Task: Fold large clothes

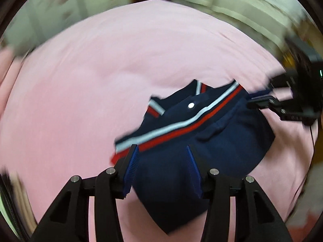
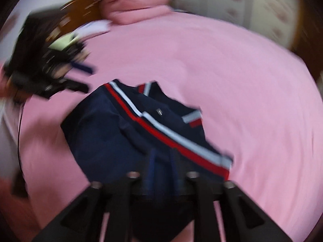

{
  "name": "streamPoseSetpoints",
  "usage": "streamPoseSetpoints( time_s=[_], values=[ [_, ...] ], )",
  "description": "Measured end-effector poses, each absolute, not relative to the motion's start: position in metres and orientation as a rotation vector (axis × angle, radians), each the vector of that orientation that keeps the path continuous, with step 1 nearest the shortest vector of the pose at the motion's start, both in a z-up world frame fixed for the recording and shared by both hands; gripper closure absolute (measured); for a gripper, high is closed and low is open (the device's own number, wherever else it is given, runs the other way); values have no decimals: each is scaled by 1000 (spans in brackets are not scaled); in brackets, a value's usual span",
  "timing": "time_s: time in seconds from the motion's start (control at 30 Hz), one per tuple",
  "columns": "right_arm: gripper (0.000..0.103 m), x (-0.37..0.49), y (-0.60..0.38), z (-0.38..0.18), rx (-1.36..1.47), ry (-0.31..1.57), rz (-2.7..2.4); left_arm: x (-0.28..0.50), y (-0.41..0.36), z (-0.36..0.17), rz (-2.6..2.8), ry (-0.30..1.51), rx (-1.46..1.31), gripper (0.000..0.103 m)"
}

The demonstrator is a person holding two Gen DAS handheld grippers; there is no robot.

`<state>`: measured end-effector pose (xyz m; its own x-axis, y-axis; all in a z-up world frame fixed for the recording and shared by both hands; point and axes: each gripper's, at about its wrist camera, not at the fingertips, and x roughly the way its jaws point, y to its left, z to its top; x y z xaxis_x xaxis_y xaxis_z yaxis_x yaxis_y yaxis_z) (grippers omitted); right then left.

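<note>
Pink bedsheet (image 1: 121, 70), pink pillows (image 2: 137, 6), pale patterned wall (image 2: 262, 10), blurred

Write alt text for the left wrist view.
A folded navy polo shirt with red and white stripes lies on a pink bedsheet. The left gripper hangs open above it; the right gripper enters from the right. The frame is motion-blurred.

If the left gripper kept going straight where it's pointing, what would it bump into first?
Most likely the navy polo shirt folded on the pink bedsheet: the left gripper hangs right over its dark cloth, jaws apart. How far off it is cannot be judged.
</note>
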<state>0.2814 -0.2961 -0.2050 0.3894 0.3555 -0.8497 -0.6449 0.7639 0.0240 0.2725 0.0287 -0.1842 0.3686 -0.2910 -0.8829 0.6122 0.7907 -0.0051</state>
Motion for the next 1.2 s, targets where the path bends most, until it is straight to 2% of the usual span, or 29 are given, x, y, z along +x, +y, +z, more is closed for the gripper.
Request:
streamPoseSetpoints(
  time_s=[0.07, 0.37, 0.6, 0.63, 0.67, 0.7, 0.8, 0.83, 0.93, 1.2],
  values=[
    [62, 290, -285, -209, -425, 946, 706, 291, 15, -192, -663, 1041, 434, 57],
    [62, 317, -272, -243, -602, 988, 786, 337, -8, -244, -862, 1195, 573, 57],
    [65, 326, -273, -254, -603, 1010, 846, 333, -3, -254, -885, 1198, 589, 58],
    [68, 327, -273, -255, -604, 1008, 851, 331, -2, -256, -881, 1192, 595, 60],
    [80, 328, -273, -255, -606, 1009, 854, 329, 0, -257, -880, 1187, 603, 65],
    [86, 328, -271, -255, -610, 1010, 861, 326, 1, -258, -877, 1182, 609, 67],
    [98, 324, -266, -255, -638, 996, 862, 318, -1, -260, -864, 1165, 606, 83],
    [98, 323, -266, -255, -637, 992, 852, 313, -2, -261, -858, 1157, 610, 89],
    [99, 324, -265, -252, -618, 959, 797, 302, -4, -259, -822, 1110, 628, 94],
    [96, 338, -268, -257, -580, 971, 721, 324, 12, -262, -641, 1139, 538, 98]
  ],
)
